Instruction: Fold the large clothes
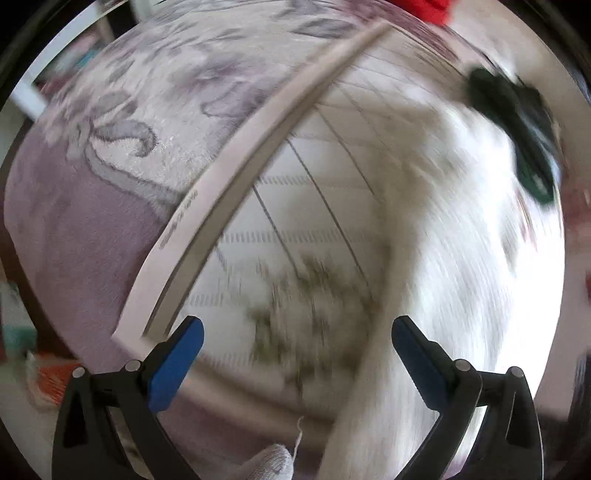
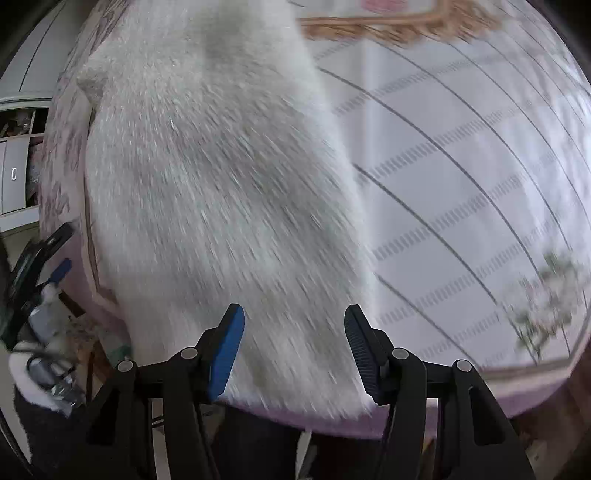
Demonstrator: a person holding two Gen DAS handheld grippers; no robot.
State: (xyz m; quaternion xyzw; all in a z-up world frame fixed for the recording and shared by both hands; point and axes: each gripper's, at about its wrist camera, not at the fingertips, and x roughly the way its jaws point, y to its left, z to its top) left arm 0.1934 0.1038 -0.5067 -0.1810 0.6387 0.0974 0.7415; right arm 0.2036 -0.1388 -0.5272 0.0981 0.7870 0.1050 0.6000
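Note:
A large white fuzzy garment [image 2: 221, 192] lies on a white folding board with dark grid lines [image 2: 461, 177]. In the left wrist view the garment [image 1: 461, 258] is blurred at the right and the board [image 1: 280, 206] fills the middle. My left gripper [image 1: 297, 354] is open and empty, above the board's near edge. My right gripper [image 2: 294, 350] is open and empty, just over the garment's near hem. The right gripper also shows blurred in the left wrist view [image 1: 517, 122], and the left gripper at the left edge of the right wrist view [image 2: 40, 266].
The board's raised white rim [image 1: 229, 177] runs diagonally over a lilac floral tablecloth [image 1: 110, 155]. A green plant print [image 2: 543, 314] marks the board. A red object [image 1: 428, 9] lies at the far edge. White cabinets [image 2: 18, 177] stand at the left.

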